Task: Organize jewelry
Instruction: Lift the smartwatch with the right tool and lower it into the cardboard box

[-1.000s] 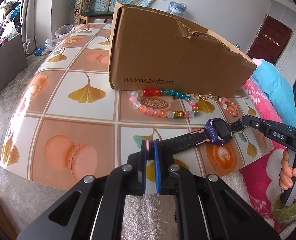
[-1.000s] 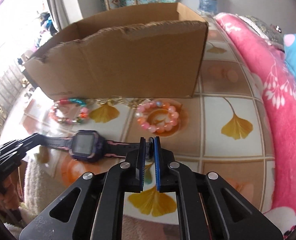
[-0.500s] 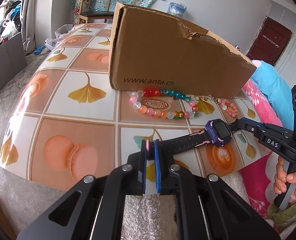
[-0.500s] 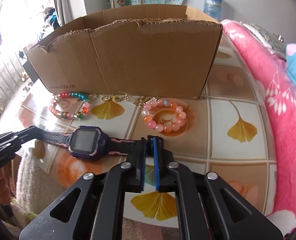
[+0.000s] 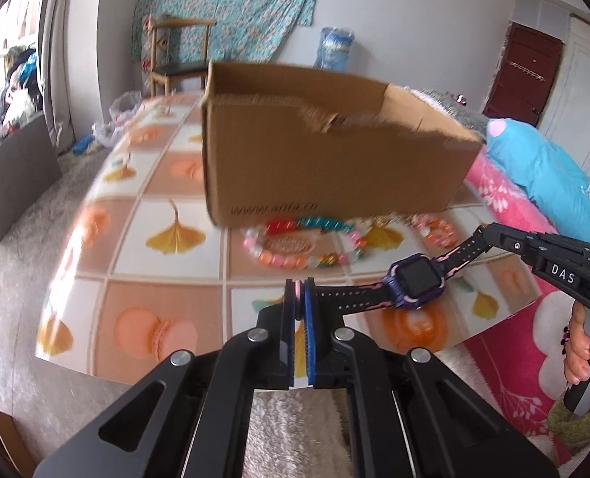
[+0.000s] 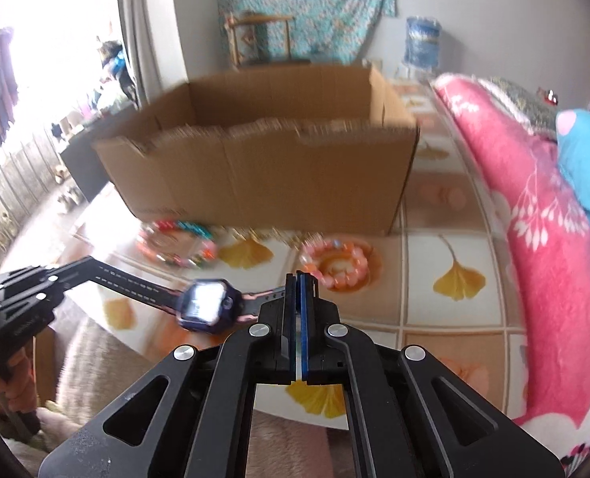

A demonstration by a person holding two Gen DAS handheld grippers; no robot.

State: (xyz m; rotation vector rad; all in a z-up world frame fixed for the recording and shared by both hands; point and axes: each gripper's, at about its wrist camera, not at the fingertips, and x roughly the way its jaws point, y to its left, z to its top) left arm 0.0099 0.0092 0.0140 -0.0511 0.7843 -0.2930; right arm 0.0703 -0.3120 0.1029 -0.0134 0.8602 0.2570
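A purple and black watch (image 5: 414, 281) hangs stretched between both grippers above the table's near edge. My left gripper (image 5: 299, 285) is shut on one strap end. My right gripper (image 6: 298, 279) is shut on the other strap end; it also shows in the left wrist view (image 5: 484, 235). The watch shows in the right wrist view (image 6: 209, 304) too. A colourful bead bracelet (image 5: 295, 241) and a pink-orange bead bracelet (image 6: 336, 263) lie on the table in front of an open cardboard box (image 5: 326, 155). A gold chain (image 6: 279, 235) lies between them.
The table (image 5: 155, 279) has a tile cloth with leaves and macarons. A pink blanket (image 6: 534, 219) and a blue pillow (image 5: 545, 175) lie to the right. A wooden chair (image 5: 175, 55) and a water bottle (image 5: 334, 47) stand behind the box.
Both grippers have lifted the watch off the table and raised it, so the box's open top now shows. The frames are blurred by the motion.
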